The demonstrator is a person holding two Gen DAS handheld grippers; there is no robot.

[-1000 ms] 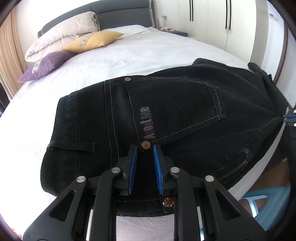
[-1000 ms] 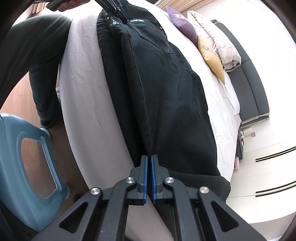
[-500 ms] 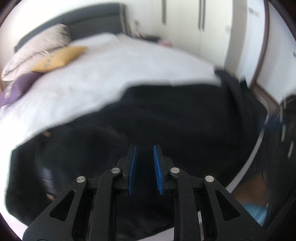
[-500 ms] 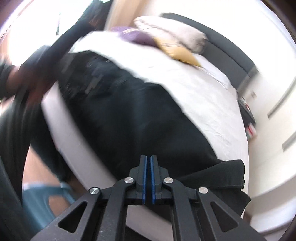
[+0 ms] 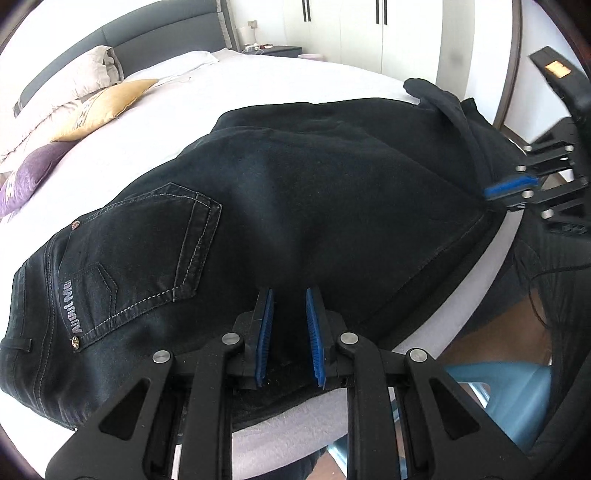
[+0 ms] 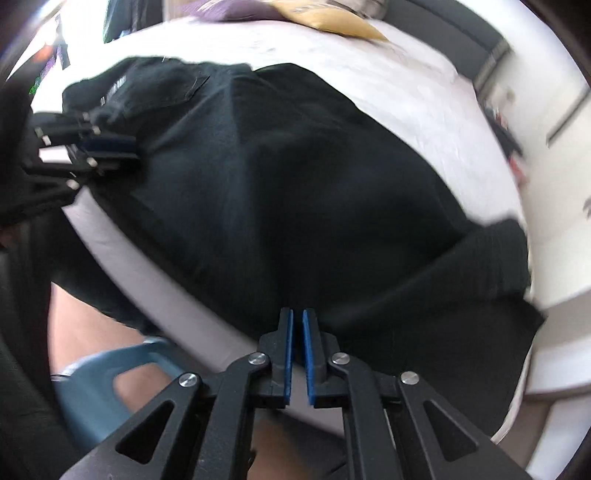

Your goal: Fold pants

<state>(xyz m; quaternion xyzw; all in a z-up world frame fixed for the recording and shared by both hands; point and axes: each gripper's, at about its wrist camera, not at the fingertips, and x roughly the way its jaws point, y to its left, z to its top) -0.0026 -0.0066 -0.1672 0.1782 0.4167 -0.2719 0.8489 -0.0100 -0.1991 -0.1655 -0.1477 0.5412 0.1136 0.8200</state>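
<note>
Black jeans (image 5: pixel 295 206) spread across white bed (image 5: pixel 280 88), near its 6 o'clock edge, back pocket (image 5: pixel 147 251) toward 9 o'clock in the left wrist view. Left claw (image 5: pixel 290 332) narrowly parted, dark denim bunched between its blue pads. Right claw (image 6: pixel 297 350) nearly shut, jaws just eased apart a sliver, cloth edge at its tips; actual pinch impossible to tell. Yellow pillow (image 5: pixel 103 107) and purple pillow (image 5: pixel 29 173) at 10 o'clock. Blue stool (image 5: pixel 517 398) at 4 o'clock.

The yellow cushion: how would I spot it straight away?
Look to the head of the white bed, by the grey headboard. The yellow cushion leans between a cream pillow and a purple cushion; it alone is mustard yellow.
</note>
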